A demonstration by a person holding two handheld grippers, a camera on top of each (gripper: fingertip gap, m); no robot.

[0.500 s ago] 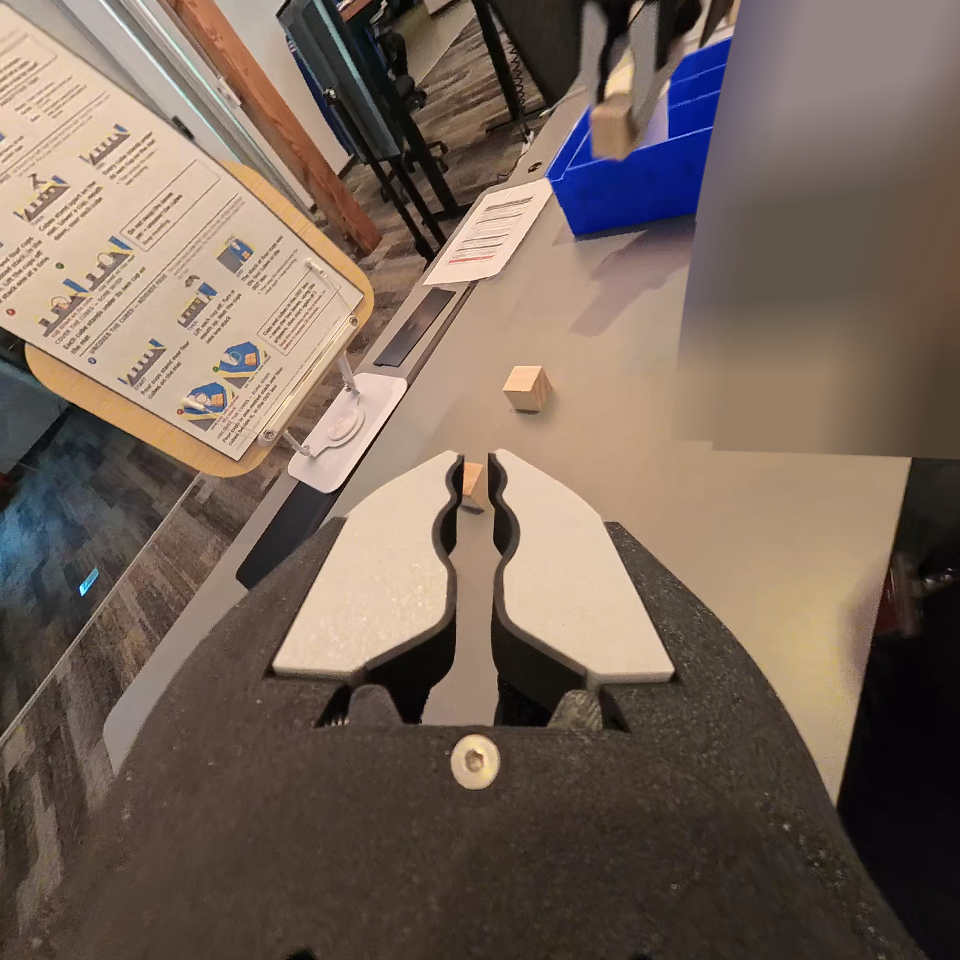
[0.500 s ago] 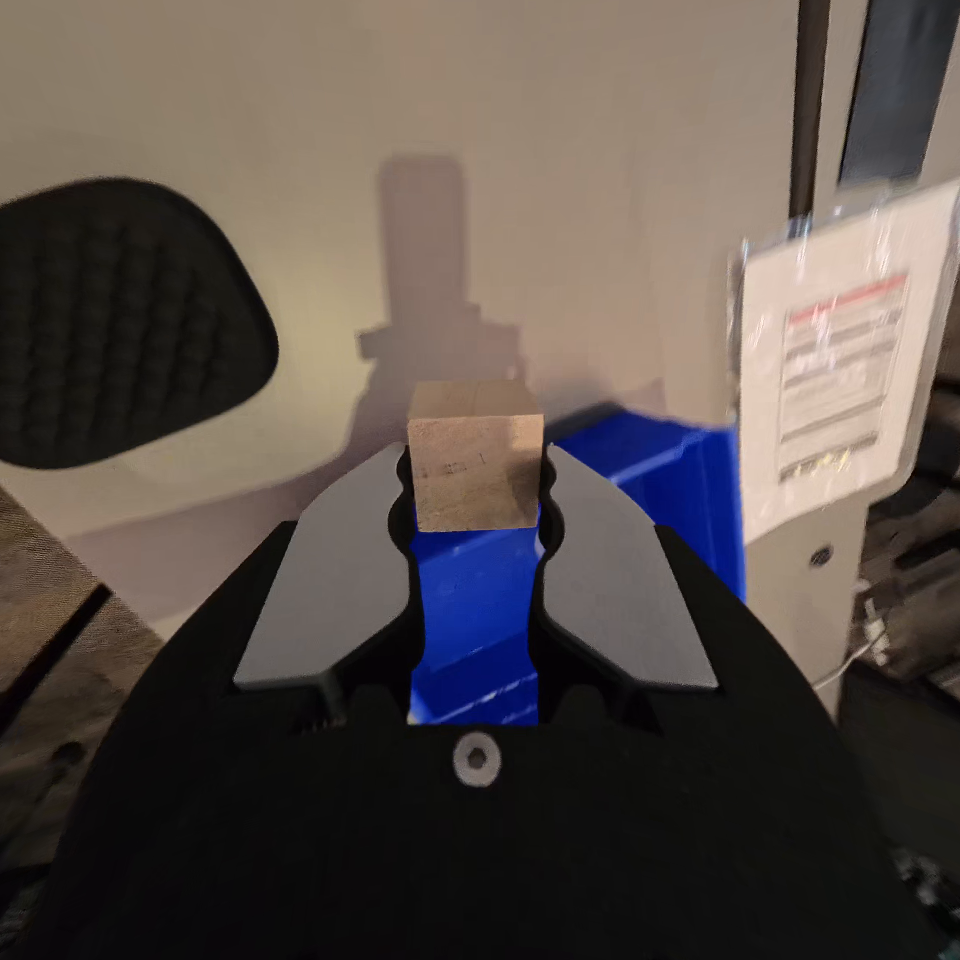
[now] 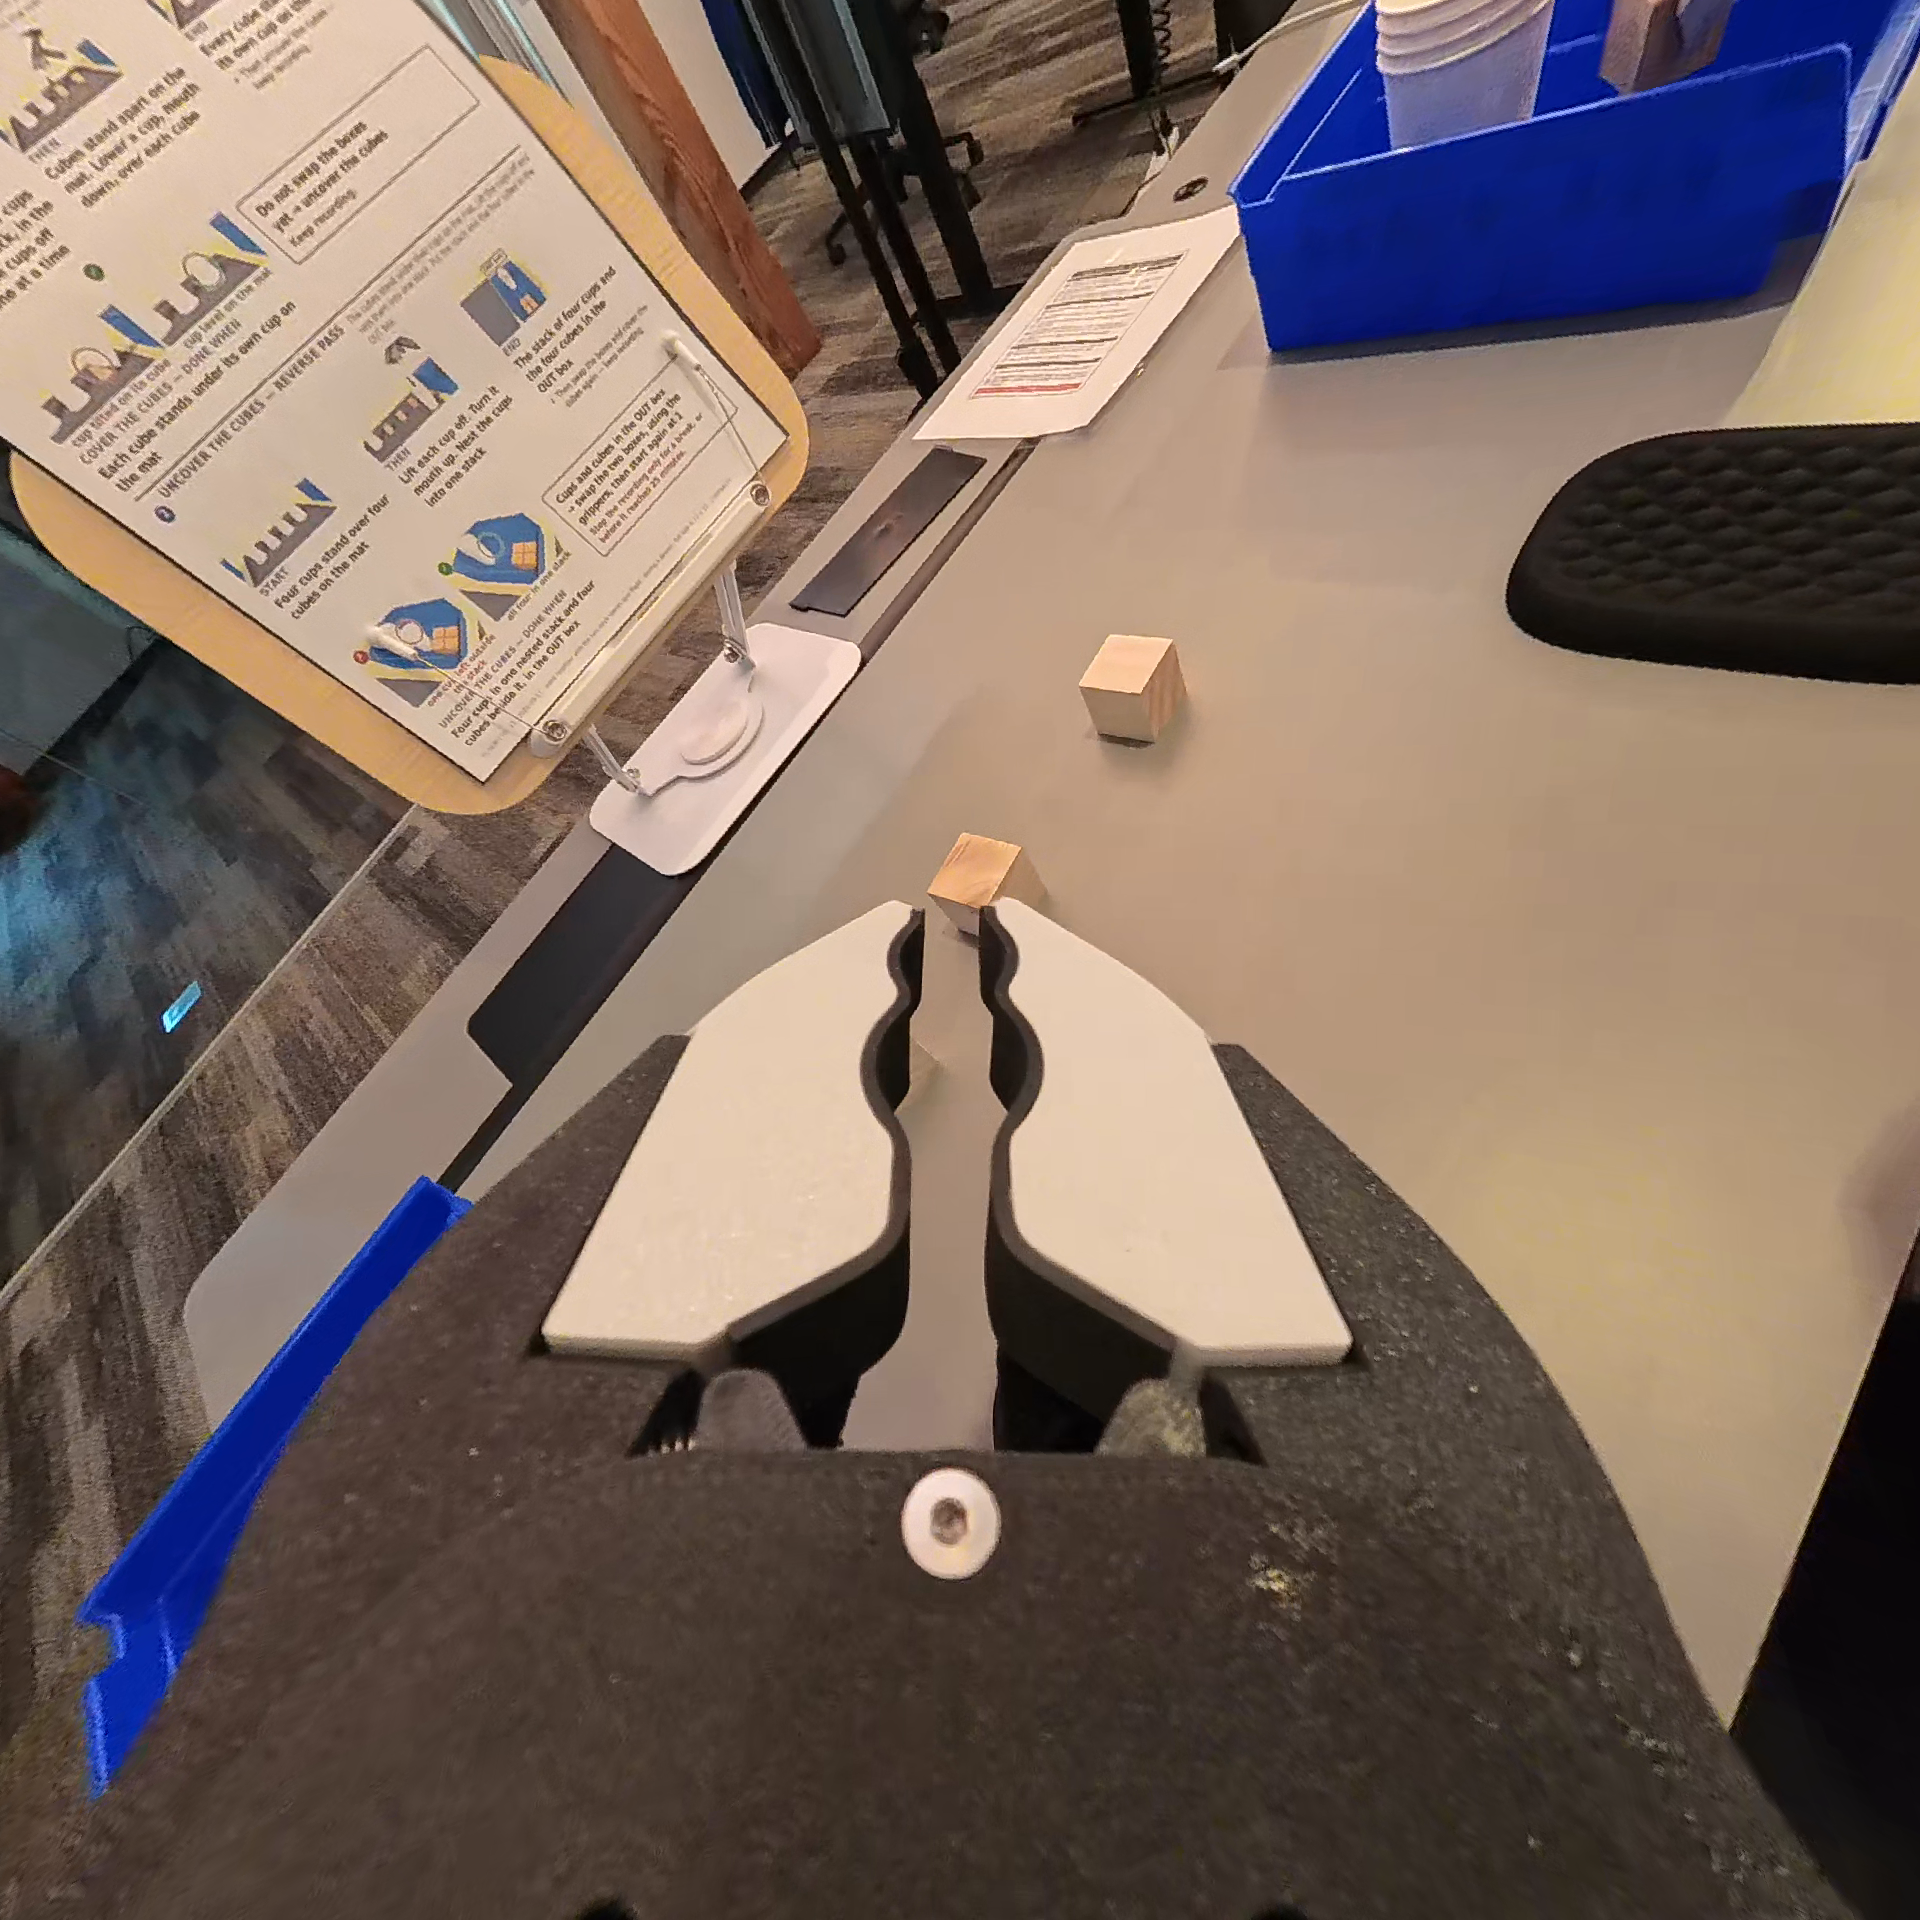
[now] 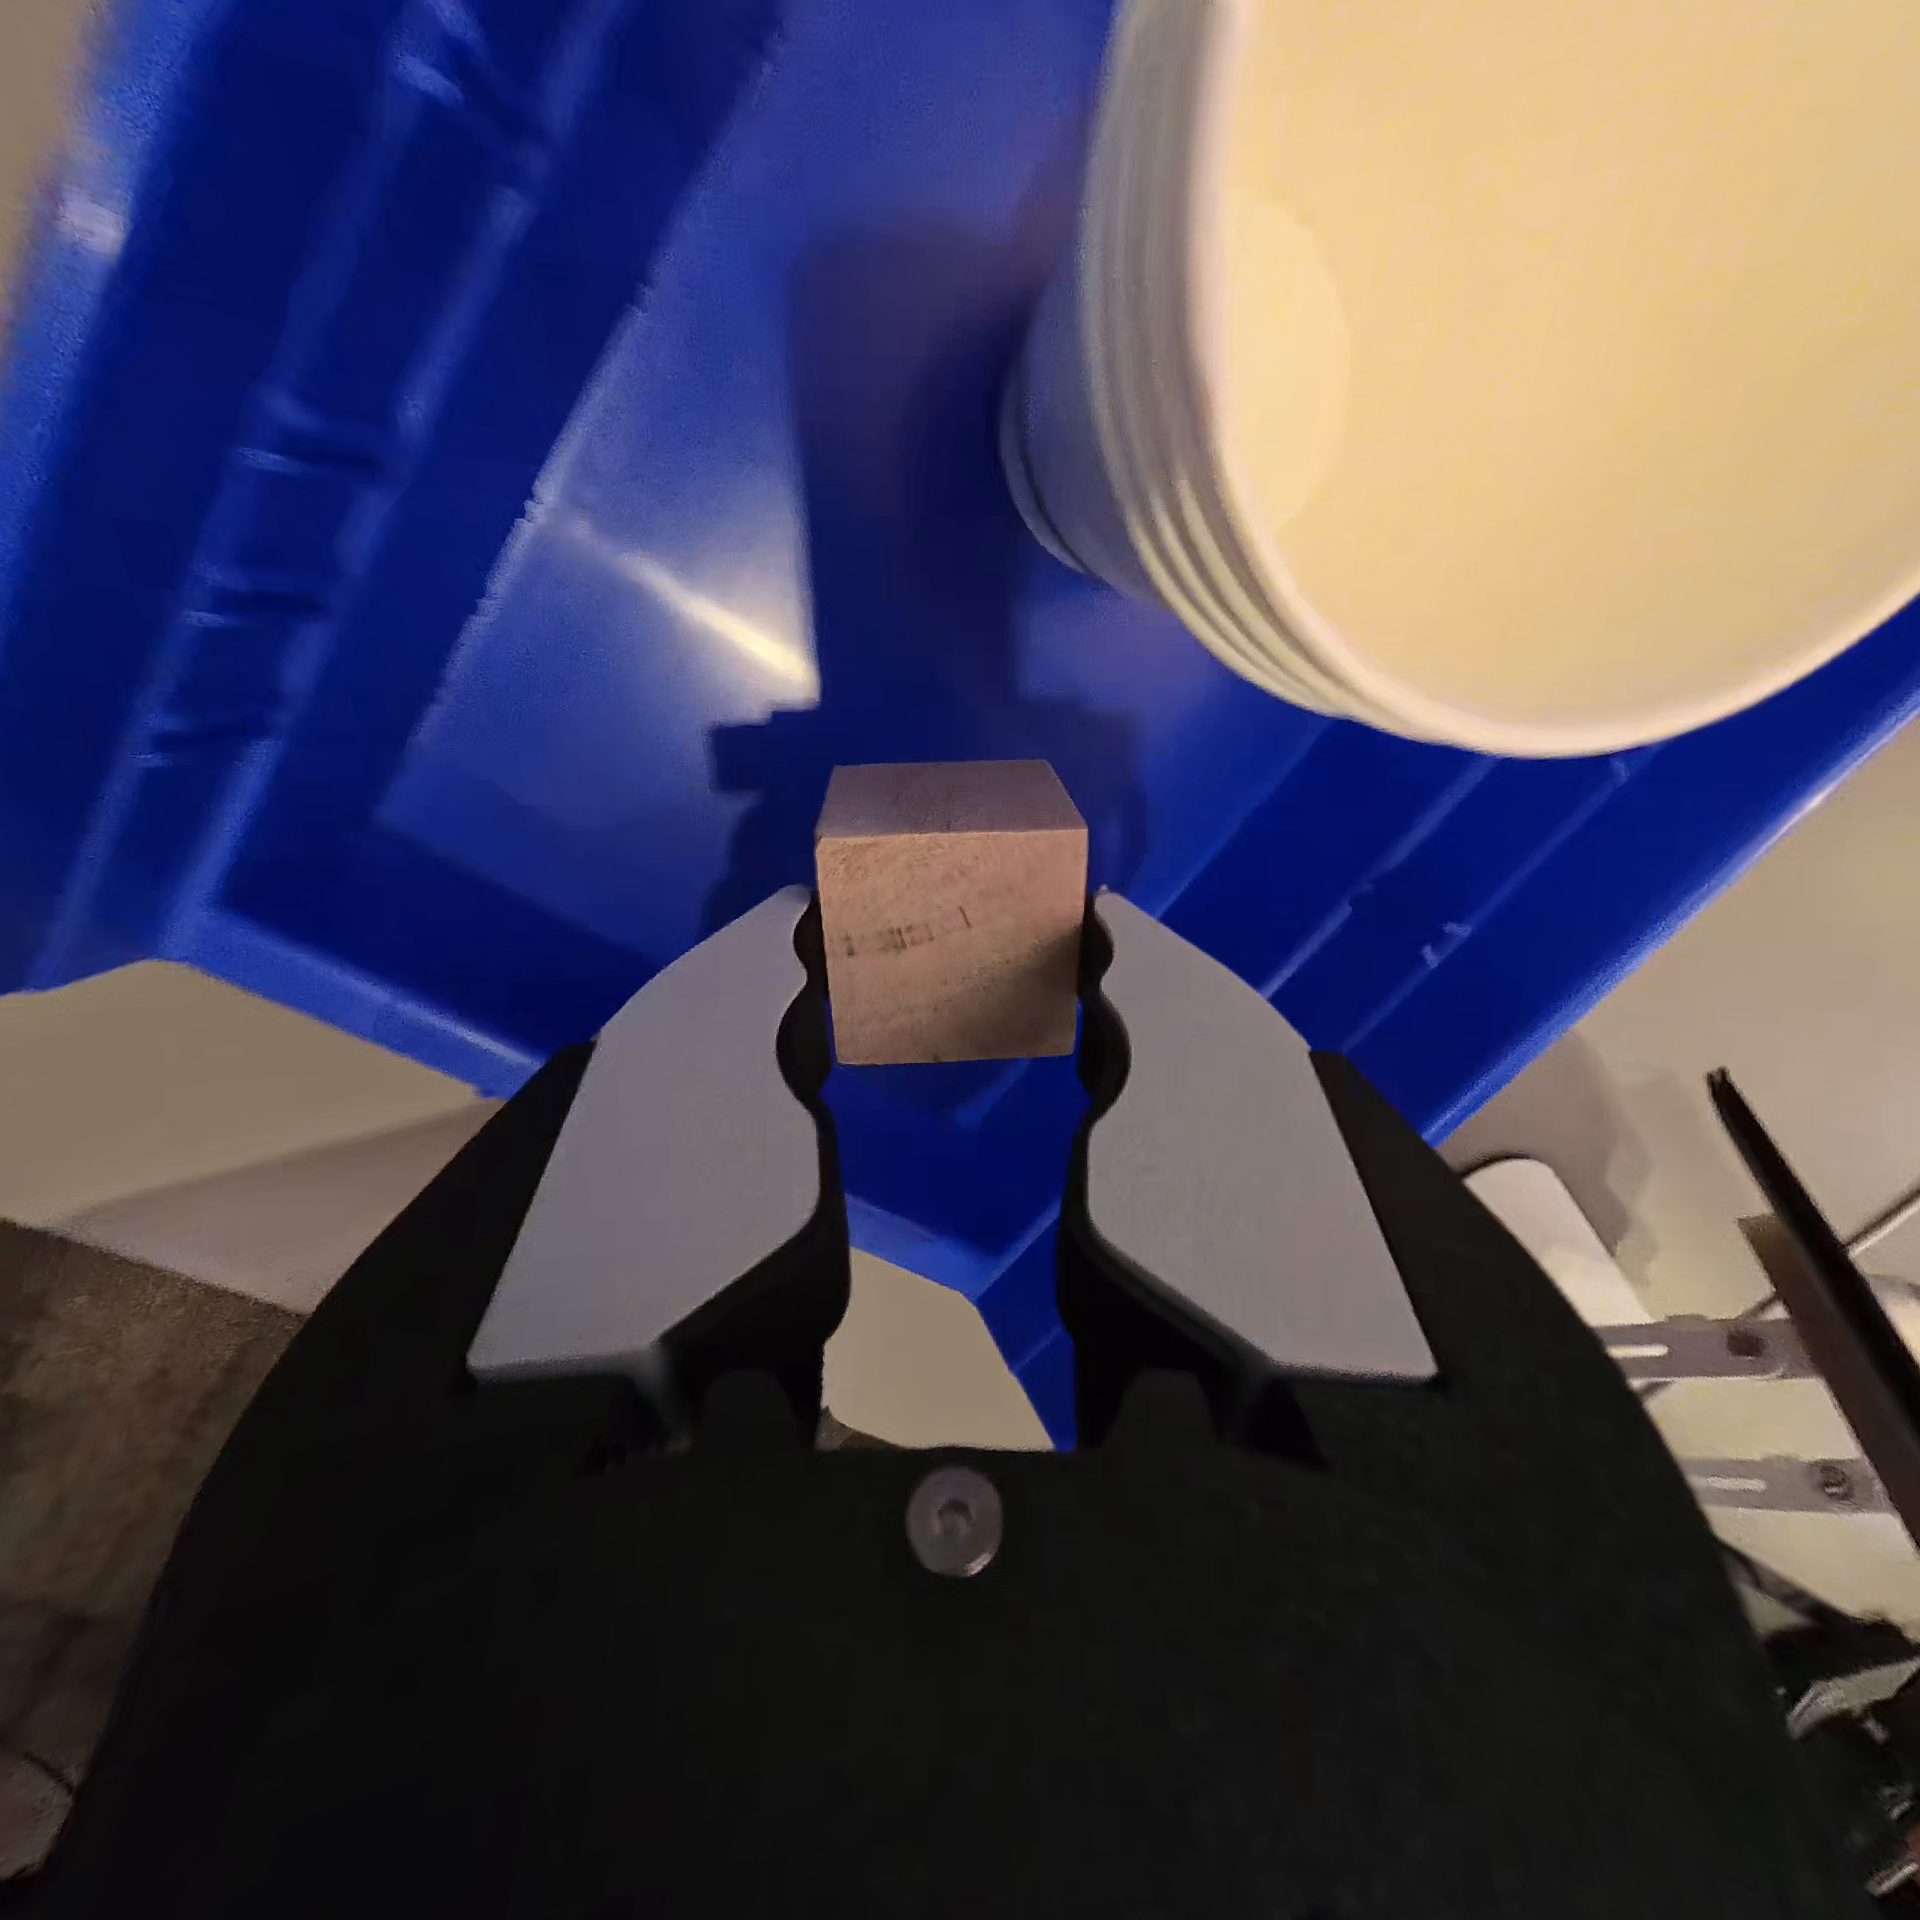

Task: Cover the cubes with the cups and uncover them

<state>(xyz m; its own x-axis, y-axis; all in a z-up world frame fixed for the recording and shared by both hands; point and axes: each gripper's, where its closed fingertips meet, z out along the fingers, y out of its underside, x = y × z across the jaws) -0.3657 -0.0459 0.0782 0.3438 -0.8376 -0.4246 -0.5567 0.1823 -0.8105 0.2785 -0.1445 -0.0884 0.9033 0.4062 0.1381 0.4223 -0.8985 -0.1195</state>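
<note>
My right gripper (image 4: 948,909) is shut on a wooden cube (image 4: 951,925) and holds it over the inside of a blue bin (image 4: 468,623), beside a nested stack of white cups (image 4: 1507,364). In the left wrist view that bin (image 3: 1507,239) stands at the far right of the grey table (image 3: 1351,935), with the cup stack (image 3: 1455,62) and the held cube (image 3: 1647,42) above it. My left gripper (image 3: 951,920) is nearly closed and empty, above the table. One wooden cube (image 3: 977,878) lies just past its tips. Another cube (image 3: 1132,688) lies farther on.
An instruction board on a white stand (image 3: 312,364) rises at the table's left edge. A paper sheet (image 3: 1081,332) lies before the bin. A black mesh chair part (image 3: 1745,561) overhangs the right side. A second blue bin's edge (image 3: 260,1455) shows at lower left.
My right gripper has carried its cube from in front of the wall to over the blue bin, beside the cups. My left gripper has pulled back a little; the near cube now lies past its tips.
</note>
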